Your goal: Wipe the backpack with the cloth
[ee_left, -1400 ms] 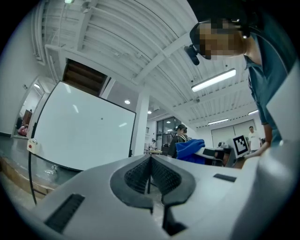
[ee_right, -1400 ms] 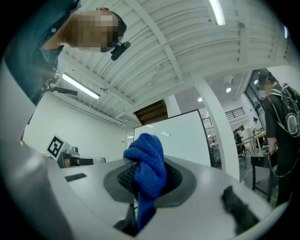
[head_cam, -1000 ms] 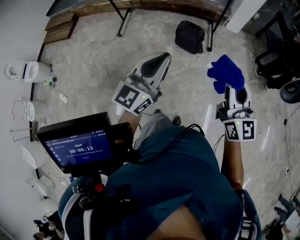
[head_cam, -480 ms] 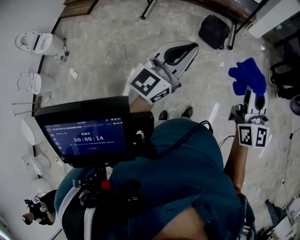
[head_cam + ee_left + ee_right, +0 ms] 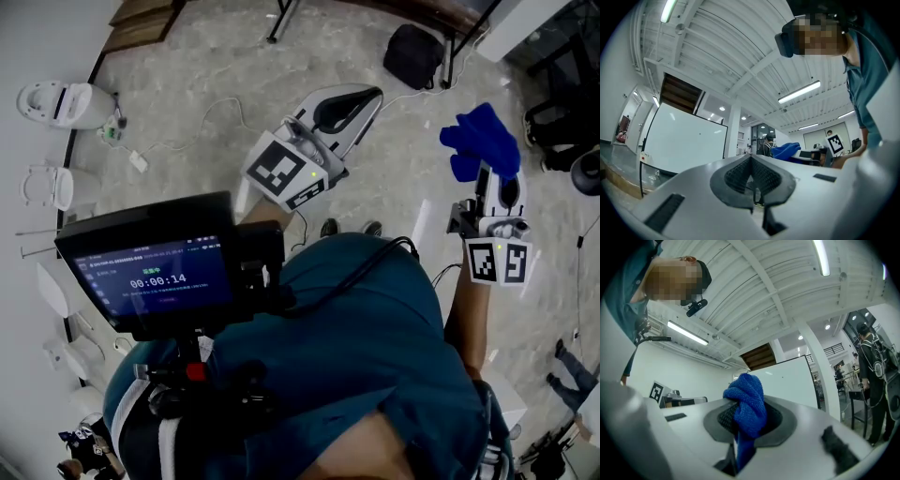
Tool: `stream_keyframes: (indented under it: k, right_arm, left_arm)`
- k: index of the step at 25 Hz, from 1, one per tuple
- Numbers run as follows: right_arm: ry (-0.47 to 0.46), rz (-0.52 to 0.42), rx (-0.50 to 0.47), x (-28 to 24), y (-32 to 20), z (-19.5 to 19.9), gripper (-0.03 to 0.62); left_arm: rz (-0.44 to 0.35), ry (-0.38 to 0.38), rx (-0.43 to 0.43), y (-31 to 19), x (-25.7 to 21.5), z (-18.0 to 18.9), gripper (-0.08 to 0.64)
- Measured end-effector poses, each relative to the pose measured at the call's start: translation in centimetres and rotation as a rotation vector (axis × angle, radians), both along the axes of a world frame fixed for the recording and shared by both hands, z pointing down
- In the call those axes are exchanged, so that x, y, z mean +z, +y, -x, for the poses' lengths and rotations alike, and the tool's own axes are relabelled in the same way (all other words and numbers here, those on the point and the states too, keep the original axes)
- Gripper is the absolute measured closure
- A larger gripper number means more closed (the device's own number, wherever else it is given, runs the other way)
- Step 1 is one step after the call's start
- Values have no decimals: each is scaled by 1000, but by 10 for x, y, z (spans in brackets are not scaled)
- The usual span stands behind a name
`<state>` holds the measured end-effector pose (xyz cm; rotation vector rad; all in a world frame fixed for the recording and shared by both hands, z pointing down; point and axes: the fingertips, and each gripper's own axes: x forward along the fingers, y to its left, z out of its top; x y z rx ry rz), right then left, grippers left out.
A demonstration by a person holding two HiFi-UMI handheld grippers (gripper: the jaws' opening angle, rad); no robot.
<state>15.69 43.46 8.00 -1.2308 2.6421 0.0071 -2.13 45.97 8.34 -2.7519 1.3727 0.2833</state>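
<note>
- Cloth (image 5: 747, 411) is pinched in the right gripper (image 5: 746, 430). Its jaws are clamped on a blue, nubbly wad that bulges above the pads and trails down between them.
- Left gripper (image 5: 752, 183) has its jaws pressed together with nothing between them. It is empty and is held up at about the same height, off to the right gripper's left.
- Both grippers are raised in front of the person's chest, in open air, touching nothing else. The right gripper view looks up at ceiling and a whiteboard, not at any work surface.
- Backpack (image 5: 415, 54) is probably the dark bag on the floor (image 5: 234, 56), well beyond both grippers. It lies ahead of the left one's tips and beside a table leg (image 5: 450, 56). In the head view it is small and dark, and I can't make out straps.
- Step in hand, as I judge it: the cloth is picked up and wiping has not begun, so this is the carry toward the bag.
- Next move calls for closing that gap by stepping forward and lowering the right gripper a long way, since the bag sits at floor level.
- Contact should then be made with the loose top of the cloth laid flat on the bag's surface, not with the jaw tips poking at it.
- The grip on the cloth needs to hold firm through the strokes, because only a small part of the wad sits between the pads.
- The spare left gripper could steady the bag, which looks soft and may slide or slump under a push.
</note>
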Motion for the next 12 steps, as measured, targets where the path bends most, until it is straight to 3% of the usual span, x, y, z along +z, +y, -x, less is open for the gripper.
stream_keyframes:
  k: [12]
  right_arm:
    - [63, 33, 17, 9, 0, -3, 541]
  left_arm:
    - [39, 19, -10, 6, 9, 0, 558]
